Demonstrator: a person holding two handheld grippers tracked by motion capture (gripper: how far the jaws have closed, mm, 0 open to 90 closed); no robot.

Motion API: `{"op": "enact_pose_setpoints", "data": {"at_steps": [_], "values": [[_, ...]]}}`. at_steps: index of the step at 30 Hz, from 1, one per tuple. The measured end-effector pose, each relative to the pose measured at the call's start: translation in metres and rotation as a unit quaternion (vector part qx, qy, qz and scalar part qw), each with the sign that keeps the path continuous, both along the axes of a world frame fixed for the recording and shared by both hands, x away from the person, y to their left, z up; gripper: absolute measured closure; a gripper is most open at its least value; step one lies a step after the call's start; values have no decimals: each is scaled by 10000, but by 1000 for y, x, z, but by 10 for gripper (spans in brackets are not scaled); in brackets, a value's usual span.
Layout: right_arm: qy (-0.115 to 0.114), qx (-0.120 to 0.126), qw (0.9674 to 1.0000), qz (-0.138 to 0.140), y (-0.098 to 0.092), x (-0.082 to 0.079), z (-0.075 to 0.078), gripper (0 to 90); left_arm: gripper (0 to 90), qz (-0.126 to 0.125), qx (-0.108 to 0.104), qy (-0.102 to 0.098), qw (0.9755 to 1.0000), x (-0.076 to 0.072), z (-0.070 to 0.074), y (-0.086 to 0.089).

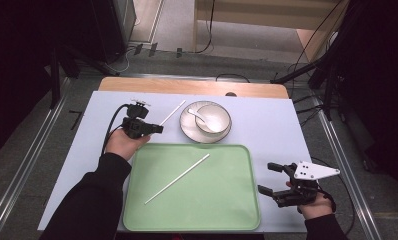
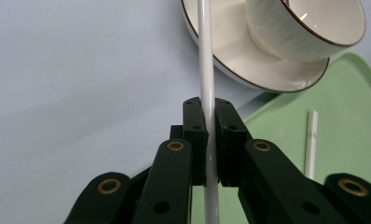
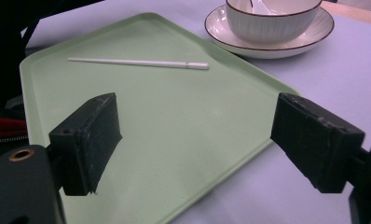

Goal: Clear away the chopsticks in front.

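Note:
My left gripper (image 1: 157, 129) is shut on a white chopstick (image 1: 172, 113), held off the pale blue mat just left of the saucer. Its jaws pinch the chopstick (image 2: 207, 70) near one end, and the rest runs away past the saucer's rim. A second white chopstick (image 1: 177, 178) lies diagonally on the green tray (image 1: 239, 210); it is the chopstick (image 3: 137, 62) at the tray's far side in the right gripper view. My right gripper (image 1: 269, 179) stands open, nothing between its fingers, at the tray's right edge.
A white bowl (image 1: 212, 118) with a white spoon (image 1: 198, 116) in it sits on a saucer (image 1: 187, 127) behind the tray. The table's wooden back edge (image 1: 187, 86) runs behind the mat. Cables and dark stands surround the table.

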State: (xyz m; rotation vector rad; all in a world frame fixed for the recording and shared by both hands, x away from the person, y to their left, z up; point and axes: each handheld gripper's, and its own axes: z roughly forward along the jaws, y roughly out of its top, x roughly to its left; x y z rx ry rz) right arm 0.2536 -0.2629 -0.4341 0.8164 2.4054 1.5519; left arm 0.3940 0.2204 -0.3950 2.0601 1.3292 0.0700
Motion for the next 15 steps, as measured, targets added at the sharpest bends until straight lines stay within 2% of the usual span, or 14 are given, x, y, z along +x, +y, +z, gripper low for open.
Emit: {"op": "enact_pose_setpoints", "data": {"at_steps": [8, 15], "values": [[27, -13, 10000, 3, 1, 0, 0, 162, 857, -218, -176, -80, 9996, -33, 0, 9], [34, -18, 10000, 1, 1, -1, 0, 162, 857, -328, -219, -119, 9991, -55, 2, 13]]}}
